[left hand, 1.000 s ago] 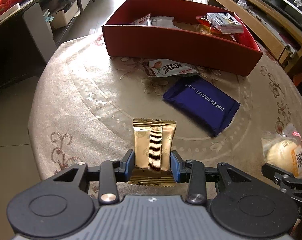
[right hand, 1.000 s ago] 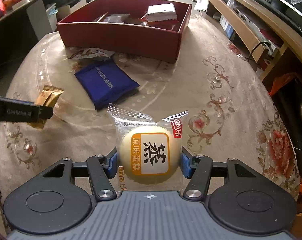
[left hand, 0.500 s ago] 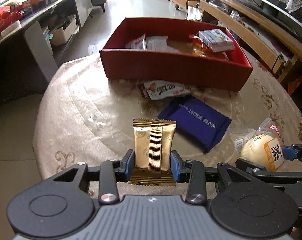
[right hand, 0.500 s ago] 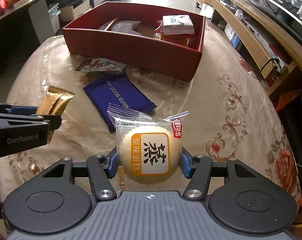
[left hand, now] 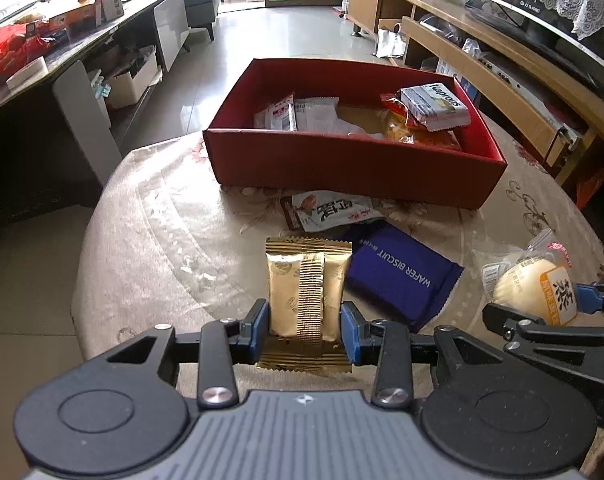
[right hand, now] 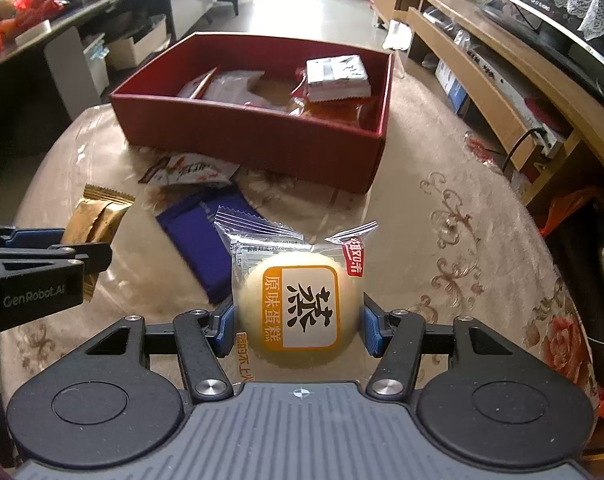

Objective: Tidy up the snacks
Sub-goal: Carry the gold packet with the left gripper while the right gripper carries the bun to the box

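Left gripper (left hand: pixel 305 322) clamped on gold wafer packet (left hand: pixel 305 292), right gripper (right hand: pixel 297 326) clamped on round cake packet (right hand: pixel 299 304), both near of red box (left hand: pixel 354 168); risk: slick wrappers slipping before drop-in.

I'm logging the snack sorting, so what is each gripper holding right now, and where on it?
Left gripper: gold packet, pinched across its lower sides. Right gripper: wrapped round cake, clamped at its widest sides.
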Demonstrator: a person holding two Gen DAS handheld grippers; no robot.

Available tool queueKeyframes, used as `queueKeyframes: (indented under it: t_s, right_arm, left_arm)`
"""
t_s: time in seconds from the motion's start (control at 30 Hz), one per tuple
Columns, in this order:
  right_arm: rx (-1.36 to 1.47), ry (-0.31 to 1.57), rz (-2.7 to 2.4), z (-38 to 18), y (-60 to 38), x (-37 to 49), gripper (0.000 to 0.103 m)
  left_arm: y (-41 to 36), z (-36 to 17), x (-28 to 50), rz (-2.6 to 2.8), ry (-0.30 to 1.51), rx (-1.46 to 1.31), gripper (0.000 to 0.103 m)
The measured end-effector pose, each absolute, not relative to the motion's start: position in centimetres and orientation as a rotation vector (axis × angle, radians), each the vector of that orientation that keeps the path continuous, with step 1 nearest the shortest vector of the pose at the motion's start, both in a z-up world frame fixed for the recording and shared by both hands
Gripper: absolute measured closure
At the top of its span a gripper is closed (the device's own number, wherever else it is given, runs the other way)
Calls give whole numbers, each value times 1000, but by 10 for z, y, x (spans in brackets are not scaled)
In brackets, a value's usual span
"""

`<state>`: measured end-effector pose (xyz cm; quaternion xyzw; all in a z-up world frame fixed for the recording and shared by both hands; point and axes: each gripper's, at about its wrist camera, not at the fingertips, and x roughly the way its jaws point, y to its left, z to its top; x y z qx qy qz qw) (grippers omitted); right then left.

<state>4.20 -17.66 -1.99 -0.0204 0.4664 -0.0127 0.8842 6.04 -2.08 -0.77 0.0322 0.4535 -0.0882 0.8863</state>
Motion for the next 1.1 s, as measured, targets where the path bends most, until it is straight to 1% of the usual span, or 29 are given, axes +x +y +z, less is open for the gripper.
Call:
queueKeyframes:
  t_s: [0.4, 1.1]
  right_arm:
    - [8, 902, -44, -4, -185, 63, 38]
    - [29, 855, -62, 7, -194, 106, 38]
  left_arm:
    - [-33, 10, 83, -195, 898, 59, 65]
    - [-48, 25, 126, -178, 861, 60, 65]
